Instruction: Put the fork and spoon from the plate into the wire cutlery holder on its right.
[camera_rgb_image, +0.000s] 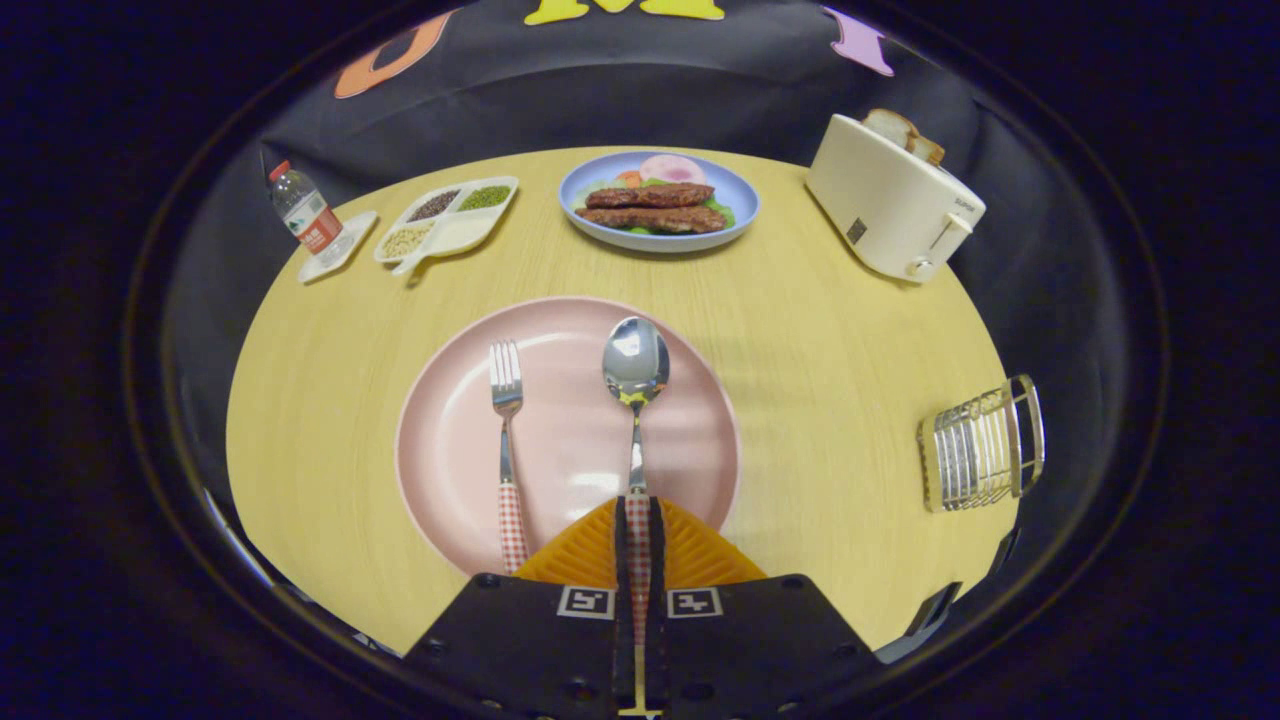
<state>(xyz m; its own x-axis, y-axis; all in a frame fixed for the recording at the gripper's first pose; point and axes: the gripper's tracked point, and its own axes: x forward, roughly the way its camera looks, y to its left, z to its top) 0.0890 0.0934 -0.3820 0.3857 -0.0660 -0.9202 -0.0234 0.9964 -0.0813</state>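
At lower centre, the tool (638, 522) clenches the steel checked-handled spoon (636, 372); next, probably lifting it toward the wire cutlery holder (982, 446) at right.

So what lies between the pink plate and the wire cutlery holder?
In the gripper view only bare wooden table lies between the pink plate and the wire cutlery holder. The gripper is shut on the spoon handle.

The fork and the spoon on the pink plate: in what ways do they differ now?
The spoon has its checked handle clamped between the gripper fingers; the fork lies free beside them. The spoon ends in a round bowl, the fork in tines. Both lie parallel on the pink plate, with red checked handles.
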